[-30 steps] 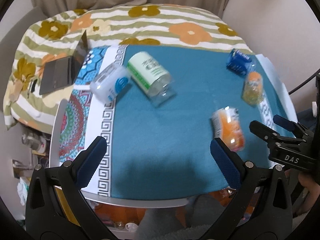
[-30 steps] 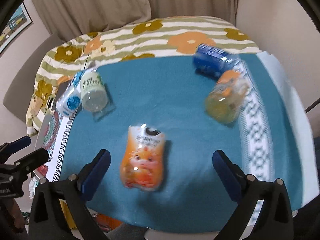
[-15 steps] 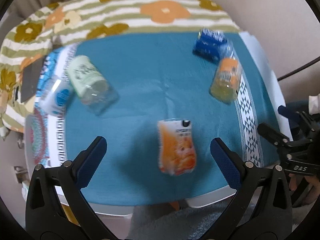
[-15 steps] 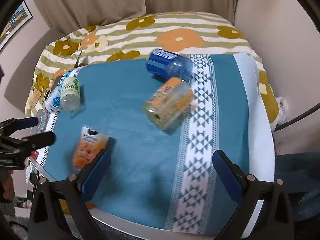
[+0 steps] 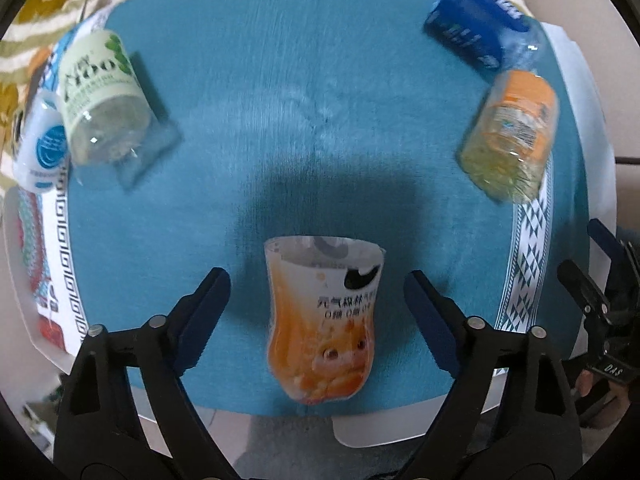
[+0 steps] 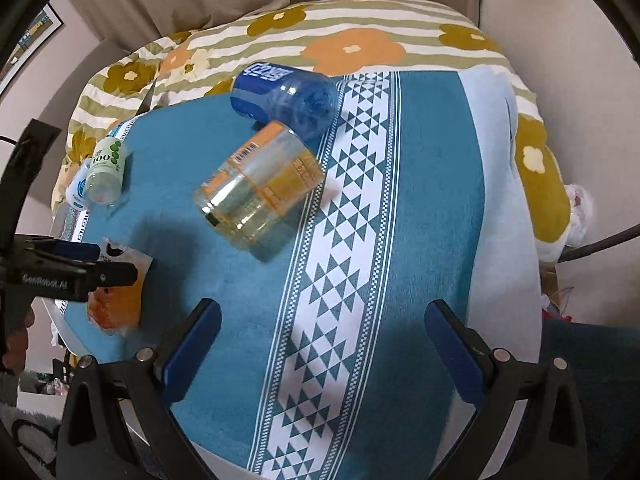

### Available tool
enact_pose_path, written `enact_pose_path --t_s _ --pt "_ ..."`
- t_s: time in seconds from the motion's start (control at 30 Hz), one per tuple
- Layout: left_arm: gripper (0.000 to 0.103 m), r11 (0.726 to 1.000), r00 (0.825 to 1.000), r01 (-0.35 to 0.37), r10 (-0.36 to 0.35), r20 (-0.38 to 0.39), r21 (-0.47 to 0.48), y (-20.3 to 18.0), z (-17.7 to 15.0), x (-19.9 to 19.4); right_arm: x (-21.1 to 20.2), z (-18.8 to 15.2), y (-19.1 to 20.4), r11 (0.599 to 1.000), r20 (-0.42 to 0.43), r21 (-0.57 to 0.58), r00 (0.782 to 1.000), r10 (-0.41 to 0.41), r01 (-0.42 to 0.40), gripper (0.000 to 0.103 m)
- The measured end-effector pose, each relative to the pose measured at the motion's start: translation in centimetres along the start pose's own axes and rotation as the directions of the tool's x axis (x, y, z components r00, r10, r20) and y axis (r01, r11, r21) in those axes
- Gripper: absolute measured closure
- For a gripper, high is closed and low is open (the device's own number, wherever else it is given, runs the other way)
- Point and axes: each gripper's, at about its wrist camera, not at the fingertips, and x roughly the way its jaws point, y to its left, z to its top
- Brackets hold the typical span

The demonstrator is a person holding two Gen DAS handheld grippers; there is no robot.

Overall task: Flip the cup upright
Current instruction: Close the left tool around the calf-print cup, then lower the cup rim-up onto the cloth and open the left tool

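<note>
While the left wrist view is looking almost straight down, the left gripper point(image 5: 316, 296) is hanging with its jaws spread wide on either side of the orange cup point(image 5: 322, 320), which is lying on its side on the teal cloth point(image 5: 304, 128) near the table's near edge, cut rim pointing away from the camera; neither finger is touching it. Only this view is showing the cup's front: a cartoon face low on the body and a line of Chinese characters above it, too blurred to read with confidence.

The right wrist view is catching the same cup point(image 6: 120, 296) only at its left margin, half hidden behind the left gripper's arm, where white lettering seems to read "GenRobot.AI". The right gripper point(image 6: 320, 340) is likewise standing open, holding nothing, over the cloth's white triangle-patterned band point(image 6: 340, 240). In the left view the right gripper's body is showing at the far right edge with "DAS" printed on it.

Four other containers are lying on their sides: a green-labelled bottle point(image 5: 100, 92) with large digits "100", a white one with a blue round logo point(image 5: 40, 148) touching it, a blue bottle point(image 6: 280, 96), and an orange-labelled clear bottle point(image 6: 260, 188) carrying a barcode. The right view alone is showing the floral bedspread point(image 6: 352, 48) behind.
</note>
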Motion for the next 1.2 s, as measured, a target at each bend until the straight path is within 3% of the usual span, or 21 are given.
enact_pose_path --t_s 0.17,0.27,0.33,0.63,0.77,0.97,1.07,1.17,1.2 --pt "0.018 1.000 0.998 -0.004 0.003 -0.066 -0.028 0.2 0.3 1.3 0.7 0.2 -0.5 1.000 -0.004 0.004 1.000 0.022 -0.022 0.001" --pt "0.030 0.999 0.996 0.000 -0.004 -0.088 -0.043 0.4 0.3 1.7 1.1 0.3 -0.5 0.999 -0.009 0.003 0.999 0.040 -0.040 0.001" --pt "0.045 0.999 0.995 0.011 -0.015 -0.097 -0.047 0.6 0.2 1.9 1.3 0.5 -0.5 0.999 -0.011 -0.001 0.999 0.045 -0.045 0.001" --pt "0.046 0.999 0.995 0.036 -0.039 -0.094 -0.025 0.7 0.1 1.2 1.3 0.8 -0.5 0.999 0.003 0.006 0.999 0.050 -0.050 0.001" --pt "0.047 0.998 0.997 0.056 -0.056 -0.051 -0.007 0.8 -0.1 -1.0 0.6 0.8 -0.4 0.999 0.021 0.011 0.999 0.045 -0.045 0.001" --pt "0.047 0.994 0.989 0.109 -0.110 0.096 0.009 1.5 -1.2 -4.5 -0.9 1.1 0.3 0.999 0.053 0.014 0.998 0.043 -0.043 0.001" --pt "0.047 0.993 0.965 0.109 -0.117 0.236 0.044 1.8 -2.5 -6.3 -1.7 1.0 0.7 0.999 0.075 0.006 0.997 0.033 -0.034 0.001" --pt "0.047 0.994 0.914 0.072 -0.097 0.393 0.077 1.7 -2.5 -6.8 -2.0 0.7 1.1 0.999 0.093 0.006 0.995 0.030 -0.031 0.001" --pt "0.047 0.995 0.886 0.060 -0.092 0.455 0.084 1.9 -3.0 -6.8 -1.9 0.7 1.2 1.000 0.094 0.005 0.995 0.030 -0.031 0.001"
